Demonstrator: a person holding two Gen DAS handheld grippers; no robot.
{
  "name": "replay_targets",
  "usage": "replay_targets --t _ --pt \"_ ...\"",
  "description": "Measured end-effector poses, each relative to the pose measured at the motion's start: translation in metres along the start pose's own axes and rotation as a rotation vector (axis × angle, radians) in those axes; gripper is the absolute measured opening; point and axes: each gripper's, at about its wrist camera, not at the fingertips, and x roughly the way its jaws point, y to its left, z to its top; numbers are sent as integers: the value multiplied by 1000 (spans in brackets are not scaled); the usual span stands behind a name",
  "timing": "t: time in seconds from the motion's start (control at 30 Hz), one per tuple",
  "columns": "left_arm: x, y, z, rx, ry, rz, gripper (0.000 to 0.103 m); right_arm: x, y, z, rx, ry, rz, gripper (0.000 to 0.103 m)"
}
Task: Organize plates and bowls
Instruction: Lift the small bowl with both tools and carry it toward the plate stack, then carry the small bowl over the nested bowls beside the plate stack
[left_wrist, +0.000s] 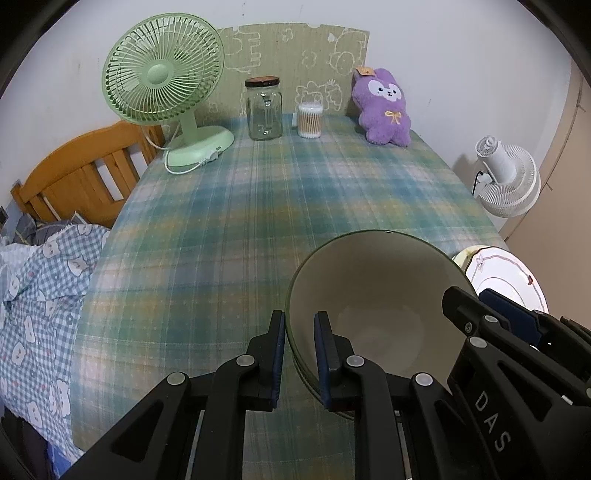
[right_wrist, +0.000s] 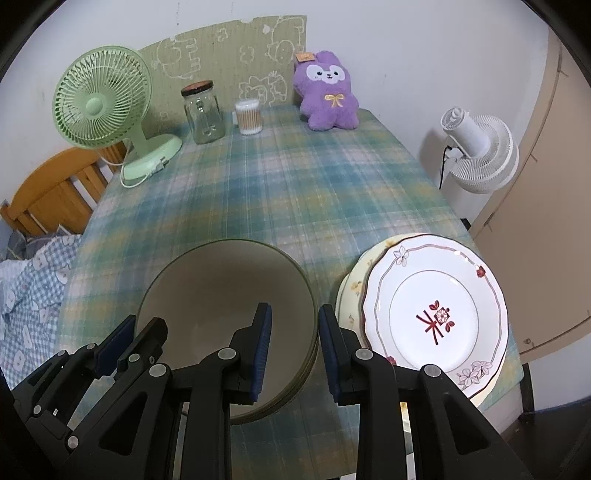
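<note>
A cream bowl with a green rim (left_wrist: 373, 295) (right_wrist: 221, 291) sits near the front of the plaid table; in the right wrist view it rests on a stack of similar bowls. My left gripper (left_wrist: 299, 354) straddles its left rim, one finger inside, one outside, with a small gap. My right gripper (right_wrist: 295, 350) straddles its right rim, jaws apart. A white flowered plate (right_wrist: 436, 310) (left_wrist: 509, 280) lies on a yellow plate (right_wrist: 354, 288) right of the bowl.
At the table's far end stand a green fan (left_wrist: 166, 85), a glass jar (left_wrist: 263, 109), a cotton swab tub (left_wrist: 310, 120) and a purple plush (left_wrist: 382, 105). A wooden bed frame (left_wrist: 81, 173) is left, a white fan (right_wrist: 476, 151) right.
</note>
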Motion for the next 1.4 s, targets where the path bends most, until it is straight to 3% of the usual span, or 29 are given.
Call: replay_targets --t 0.4,0.57,0.73,0.9,1.03,1.4 --pt "-2 0 -3 -8 10 -9 15 0 0 -3 10 11 6 30" --pt "-5 -3 -3 11 -1 -21 31 -5 0 -2 -18 -11 5 30" --pt "-12 -7 0 44 -34 -42 58 -8 -2 3 -30 -11 9 31" --pt "-6 -7 1 47 -9 -47 62 -2 -2 5 -35 18 27 31" --pt "-1 -5 1 43 5 -50 65 5 -1 4 -32 34 47 42" --pt "25 -4 1 33 67 -54 66 30 1 7 -32 93 48 43"
